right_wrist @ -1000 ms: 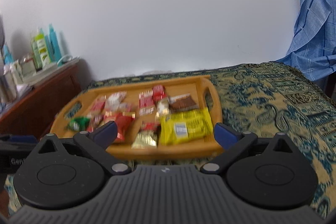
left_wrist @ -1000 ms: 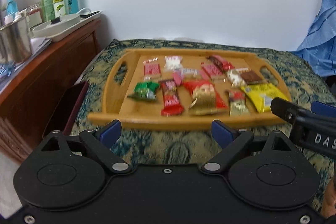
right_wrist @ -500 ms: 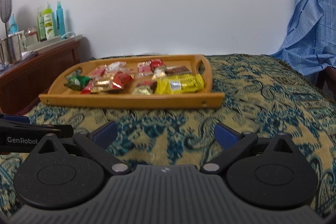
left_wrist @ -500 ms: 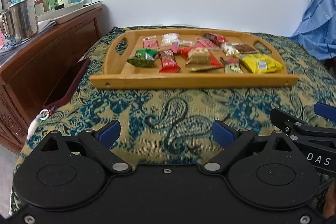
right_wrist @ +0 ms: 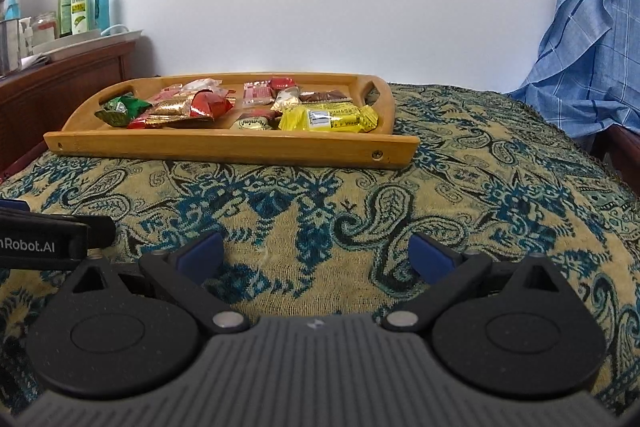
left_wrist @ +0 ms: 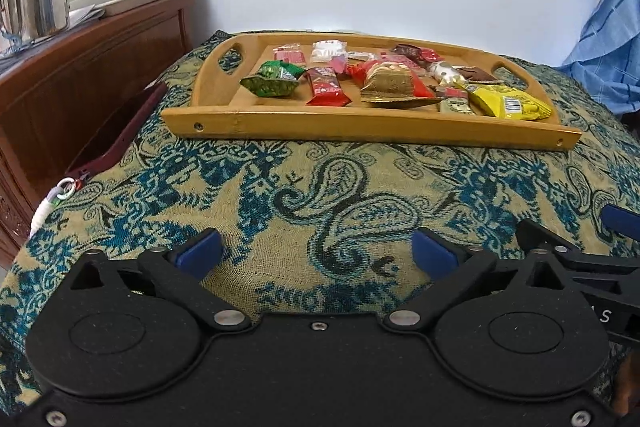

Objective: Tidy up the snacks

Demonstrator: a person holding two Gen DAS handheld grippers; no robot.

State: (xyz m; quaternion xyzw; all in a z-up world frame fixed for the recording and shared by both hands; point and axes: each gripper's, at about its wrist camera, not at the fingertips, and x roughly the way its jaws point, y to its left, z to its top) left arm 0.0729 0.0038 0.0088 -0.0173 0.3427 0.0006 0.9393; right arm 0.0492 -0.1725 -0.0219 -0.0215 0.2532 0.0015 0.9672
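Holding both grippers low over the patterned cloth (left_wrist: 320,187), I see the left gripper (left_wrist: 316,251) and the right gripper (right_wrist: 316,251) with fingers spread wide and nothing between them. All the snacks lie in the wooden tray (left_wrist: 360,125) at the far side of the cloth, well apart from both grippers. I cannot tell if they are already sorted or are waiting for sorting; this scene fits both.

What worries me is how close the packets lie. The red and gold bag (left_wrist: 394,85) rests partly over its neighbours, and the small gold packet (left_wrist: 456,105) touches the yellow bag (left_wrist: 506,103). If I close on one of them, I think the fingers may catch a second wrapper or push it aside. The wrappers look glossy, so a thin pinch can slip. The green bag (left_wrist: 272,85) looks puffed and may squash or roll away. The tray's near rim is raised, so a low approach may knock it and slide the tray on the soft cloth. The grippers are also just beside each other and may collide.
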